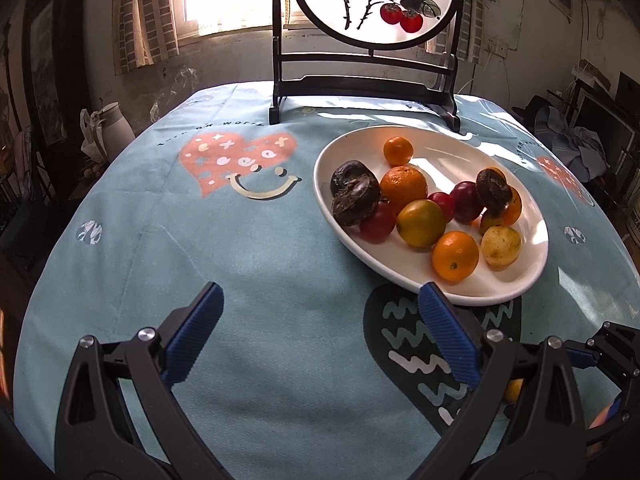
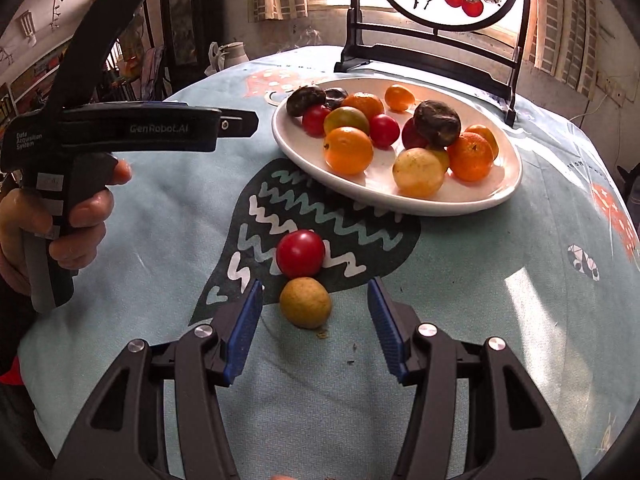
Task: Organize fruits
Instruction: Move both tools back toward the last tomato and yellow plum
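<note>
- The right gripper (image 2: 316, 300) hangs low over the surface (image 2: 500, 300), its blue fingers (image 2: 246, 332) spread and holding nothing; the small yellow-brown fruit (image 2: 305, 302) lies between the tips, touching neither pad.
- A red fruit (image 2: 300, 253) sits on the cloth right behind it, touching or nearly so. These two are the only fruits off the white plate (image 2: 472, 200), which stands farther back with oranges, red fruits, a pale yellow one and some dark wrinkled ones heaped on it.
- The left gripper (image 1: 320, 304) also has its fingers (image 1: 200, 332) spread wide and empty, pointing down at bare cloth beside the near rim of the plate (image 1: 480, 296); a hand (image 2: 68, 220) is holding its handle.
- I'd judge the step in hand to be picking up the yellow-brown fruit, presumably to join the rest on the plate.
- To do it well, ease the right fingers forward until the pads sit at the fruit's widest part, then close gently: it is round and would likely roll or squirt out of an off-centre pinch.
- Keep the tips short of the red fruit, which a nudge would send rolling towards the plate.
- On the plate, the open near side looks safer than the heap.
</note>
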Motion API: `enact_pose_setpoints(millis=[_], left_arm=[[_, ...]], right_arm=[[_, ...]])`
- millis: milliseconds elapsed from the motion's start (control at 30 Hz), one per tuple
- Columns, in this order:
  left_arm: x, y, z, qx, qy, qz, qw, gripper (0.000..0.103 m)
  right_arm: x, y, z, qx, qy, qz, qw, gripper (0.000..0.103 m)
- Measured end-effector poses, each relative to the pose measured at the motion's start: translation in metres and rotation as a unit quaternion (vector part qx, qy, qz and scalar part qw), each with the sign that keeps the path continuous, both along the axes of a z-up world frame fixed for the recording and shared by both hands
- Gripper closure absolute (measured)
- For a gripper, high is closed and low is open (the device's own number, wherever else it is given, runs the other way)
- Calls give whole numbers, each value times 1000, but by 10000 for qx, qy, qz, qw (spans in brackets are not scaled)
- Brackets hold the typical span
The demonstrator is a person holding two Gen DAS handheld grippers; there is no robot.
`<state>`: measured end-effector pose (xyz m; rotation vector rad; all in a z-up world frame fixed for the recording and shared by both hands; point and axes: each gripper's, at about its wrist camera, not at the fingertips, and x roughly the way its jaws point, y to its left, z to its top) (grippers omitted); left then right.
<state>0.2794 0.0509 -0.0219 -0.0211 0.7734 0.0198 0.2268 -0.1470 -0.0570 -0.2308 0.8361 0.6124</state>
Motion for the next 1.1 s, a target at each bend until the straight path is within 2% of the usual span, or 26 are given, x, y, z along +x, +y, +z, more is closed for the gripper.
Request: enact_pose_setpoints(millis=[267,533,733,900,1000,1100], left_arm=[[1,0,-1,-11,46,-8,10000,3],[1,-2,-2,55,36,-22,10000,3],[1,-1,-2,55,44,-18,10000,3],[1,-3,-3,50,50,-60,10000,3],[-2,-6,-3,-121,89,-303,9994,3],[-10,-22,-2,-312,100,-929,9951,3]], right_arm=[[-4,4,-1,-98,-38,82,9999,50],[-5,6,-4,-158,-52,108,9998,59],[-5,6,-3,-145,-65,150,9998,75],[-2,-1,0,47,85,51,9999,76],[4,-18,10,364,22,-307,9989,76],[13,-40,19,659,-68,-852,9942,76]])
